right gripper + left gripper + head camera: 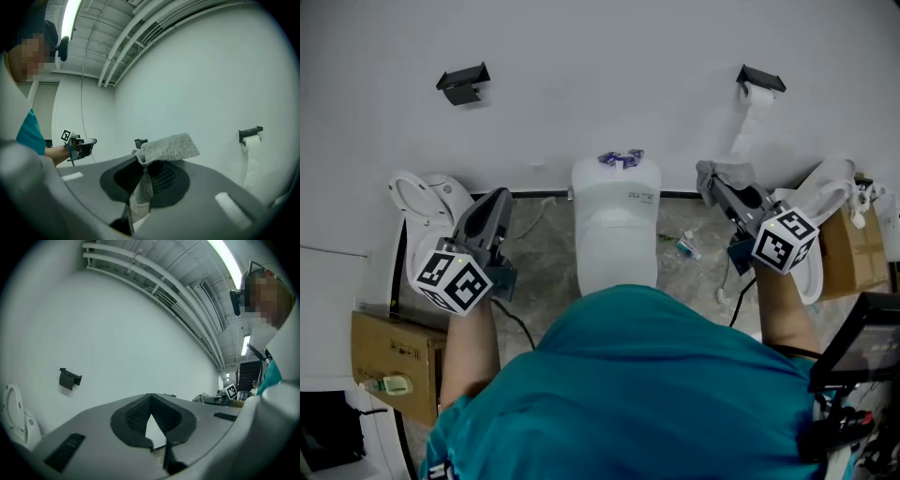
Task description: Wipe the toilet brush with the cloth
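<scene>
cloth (169,146) pinched in right tool (141,161), left tool (150,397) closed on nothing.

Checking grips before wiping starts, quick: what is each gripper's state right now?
Left gripper: closed, holding nothing.
Right gripper: closed on the cloth.

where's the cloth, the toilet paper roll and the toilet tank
cloth (171,146), right gripper view, the grey flap at its top.
toilet paper roll (250,144), right gripper view, the roll's front face.
toilet tank (617,186), head view, its white top.
</scene>
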`<state>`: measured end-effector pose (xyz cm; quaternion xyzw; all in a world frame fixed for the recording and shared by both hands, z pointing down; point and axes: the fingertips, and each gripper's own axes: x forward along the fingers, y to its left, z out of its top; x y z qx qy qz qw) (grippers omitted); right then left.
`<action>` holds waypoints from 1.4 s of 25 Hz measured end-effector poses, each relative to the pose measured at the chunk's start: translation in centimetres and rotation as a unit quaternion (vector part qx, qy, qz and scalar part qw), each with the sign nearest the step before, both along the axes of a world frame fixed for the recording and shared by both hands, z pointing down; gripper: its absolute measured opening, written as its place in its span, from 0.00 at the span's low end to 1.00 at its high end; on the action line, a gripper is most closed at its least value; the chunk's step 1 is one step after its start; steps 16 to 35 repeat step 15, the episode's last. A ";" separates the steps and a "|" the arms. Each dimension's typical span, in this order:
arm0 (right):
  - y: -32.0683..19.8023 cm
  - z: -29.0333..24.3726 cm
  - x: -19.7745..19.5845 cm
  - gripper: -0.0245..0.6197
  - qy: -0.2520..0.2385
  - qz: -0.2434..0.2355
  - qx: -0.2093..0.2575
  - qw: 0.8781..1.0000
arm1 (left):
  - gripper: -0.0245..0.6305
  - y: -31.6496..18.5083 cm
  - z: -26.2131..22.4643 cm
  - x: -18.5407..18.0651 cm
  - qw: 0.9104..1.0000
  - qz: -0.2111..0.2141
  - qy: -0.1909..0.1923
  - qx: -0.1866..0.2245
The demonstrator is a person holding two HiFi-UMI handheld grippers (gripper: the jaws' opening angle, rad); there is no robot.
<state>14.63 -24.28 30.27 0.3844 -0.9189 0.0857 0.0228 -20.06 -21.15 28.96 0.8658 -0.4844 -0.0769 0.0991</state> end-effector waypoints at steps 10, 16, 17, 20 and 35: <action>0.4 0.1 -0.6 0.09 0.013 -0.010 0.001 1.000 | 0.05 0.4 -0.3 0.4 1.000 0.000 -0.007 -0.008; 0.5 0.2 -0.8 0.09 0.017 -0.010 0.002 1.000 | 0.05 0.4 -0.1 0.4 1.000 0.008 -0.007 0.002; 0.5 0.2 -0.8 0.09 0.017 -0.010 0.002 1.000 | 0.05 0.4 -0.1 0.4 1.000 0.008 -0.007 0.002; 0.5 0.2 -0.8 0.09 0.017 -0.010 0.002 1.000 | 0.05 0.4 -0.1 0.4 1.000 0.008 -0.007 0.002; 0.5 0.2 -0.8 0.09 0.017 -0.010 0.002 1.000 | 0.05 0.4 -0.1 0.4 1.000 0.008 -0.007 0.002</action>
